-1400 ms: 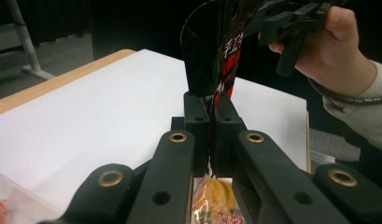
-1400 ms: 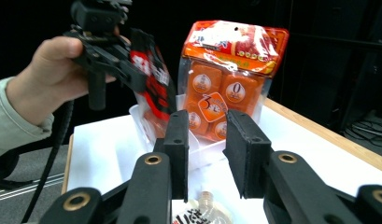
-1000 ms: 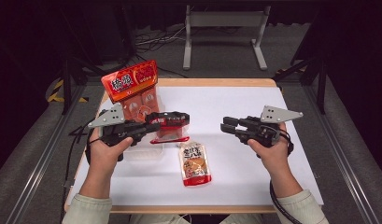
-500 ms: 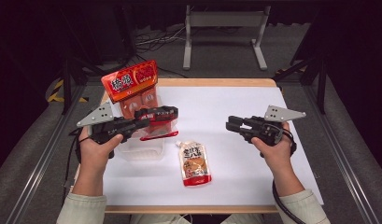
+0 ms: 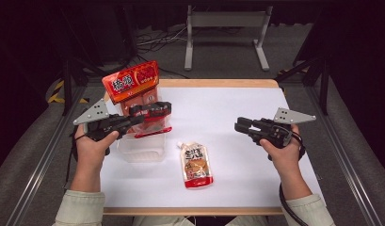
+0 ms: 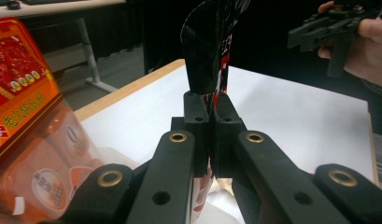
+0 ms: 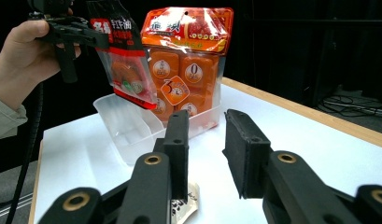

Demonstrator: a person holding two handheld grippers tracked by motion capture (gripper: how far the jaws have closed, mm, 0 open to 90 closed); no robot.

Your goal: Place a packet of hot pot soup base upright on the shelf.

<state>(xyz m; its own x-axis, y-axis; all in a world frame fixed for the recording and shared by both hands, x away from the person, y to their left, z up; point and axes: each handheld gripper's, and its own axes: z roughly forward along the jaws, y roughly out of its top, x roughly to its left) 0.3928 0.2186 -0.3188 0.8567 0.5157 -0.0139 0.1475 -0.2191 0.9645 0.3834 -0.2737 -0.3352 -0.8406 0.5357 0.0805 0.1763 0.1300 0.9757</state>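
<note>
My left gripper is shut on the top edge of a black and red snack packet. The packet hangs over the far end of a clear plastic tub. In the left gripper view the jaws are pressed together on the packet, which rises above them. My right gripper hovers over the table at the right, open with nothing in it. The right gripper view shows a gap between its pads. Beyond them are the packet and the tub.
A large orange bag of snack cups stands upright at the tub's far end. A spouted pouch lies flat on the white table top, between my hands and nearer the front edge. A metal stand's legs are on the floor beyond the table.
My left hand has carried the packet to the left, over the tub. My right hand has drawn back a little to the right, jaws unchanged.
</note>
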